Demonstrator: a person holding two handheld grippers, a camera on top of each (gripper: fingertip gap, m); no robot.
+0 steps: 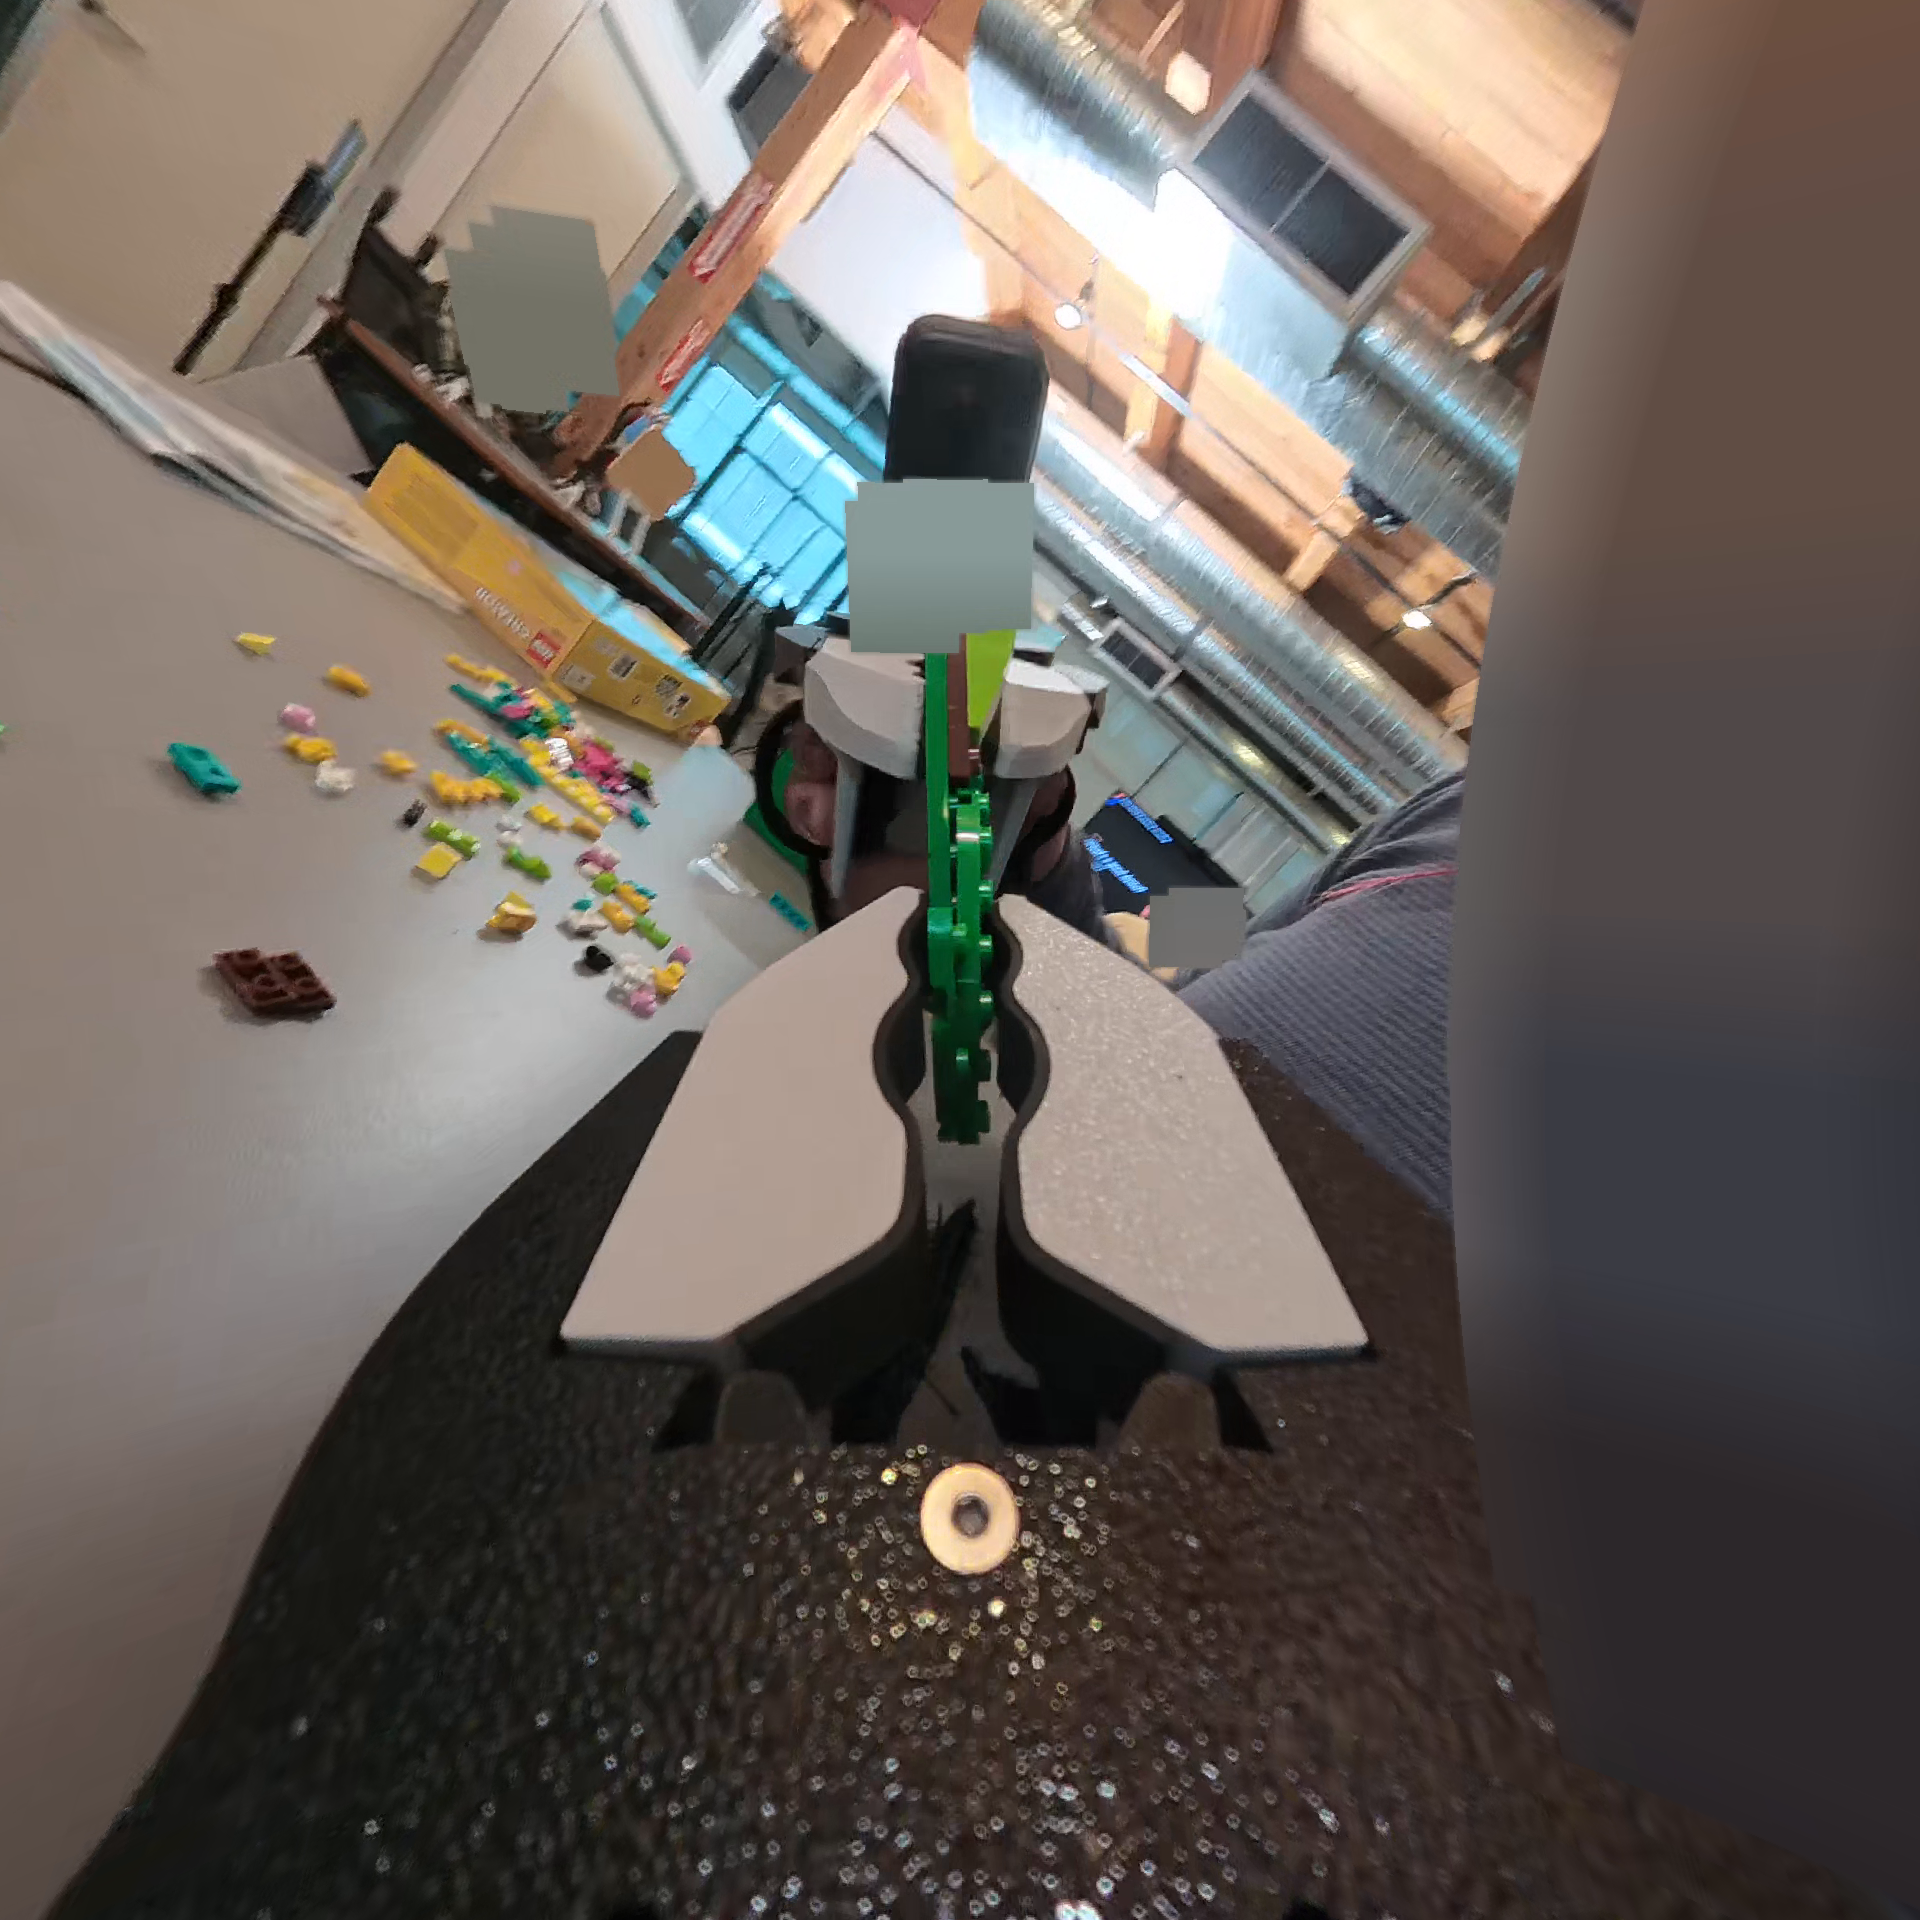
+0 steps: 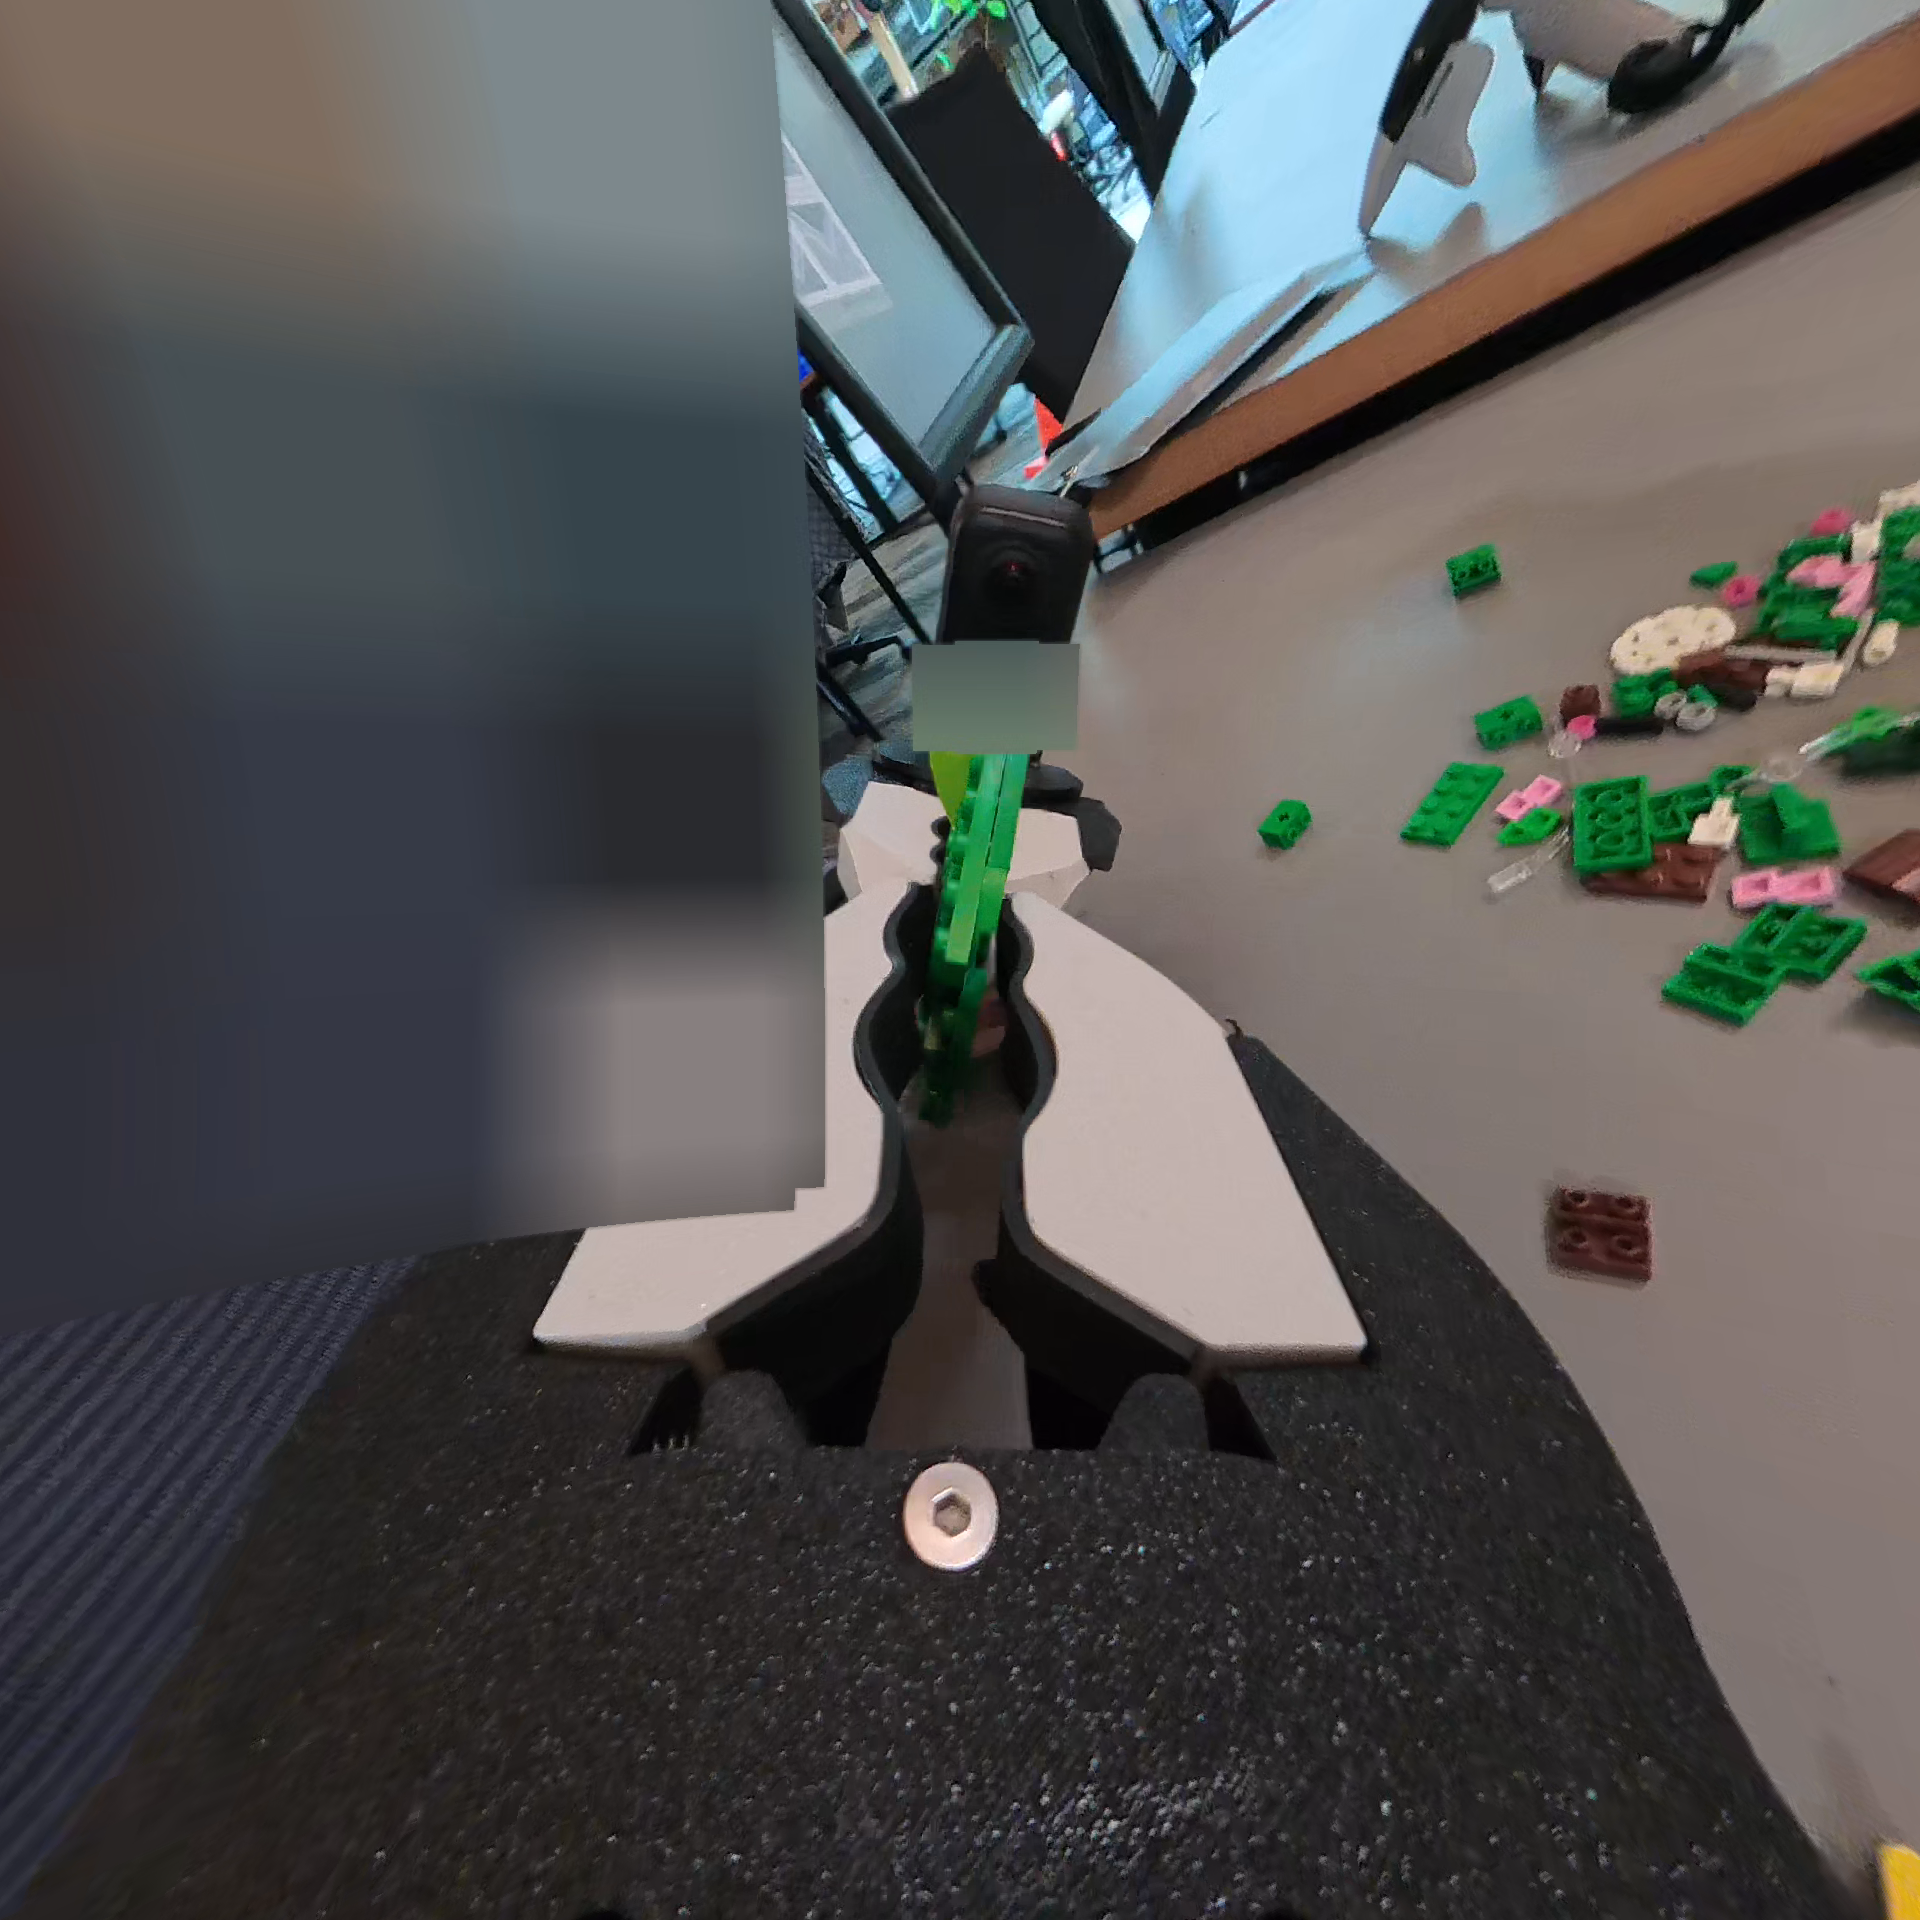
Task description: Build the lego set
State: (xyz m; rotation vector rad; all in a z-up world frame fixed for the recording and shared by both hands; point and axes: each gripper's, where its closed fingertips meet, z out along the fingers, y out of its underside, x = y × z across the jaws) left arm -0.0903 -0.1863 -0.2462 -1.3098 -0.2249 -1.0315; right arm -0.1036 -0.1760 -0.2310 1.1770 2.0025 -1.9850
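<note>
- Green plate assembly point(image 1: 961, 966) is held edge-on, off the table, clamped by left gripper point(image 1: 961, 935) and right gripper point(image 2: 961, 935) from opposite ends.
- Step, likely: pressing layers together; next needs a firm, aligned squeeze.

We hold the left hand-held gripper point(image 1: 961, 997) lifted off the surface point(image 1: 260, 1143), its two pale fingers point(image 1: 790, 1122) drawn nearly together and clamped on the green plate assembly point(image 1: 961, 977). Directly across that assembly, our right hand-held gripper point(image 2: 971, 987) faces the left one head-on, its fingers point(image 2: 1122, 1122) also pinched on the assembly's opposite end. Both are tilted relative to the surface. A ribbed dark sleeve point(image 1: 1340, 997) shows beside the left hand-held gripper.
</note>
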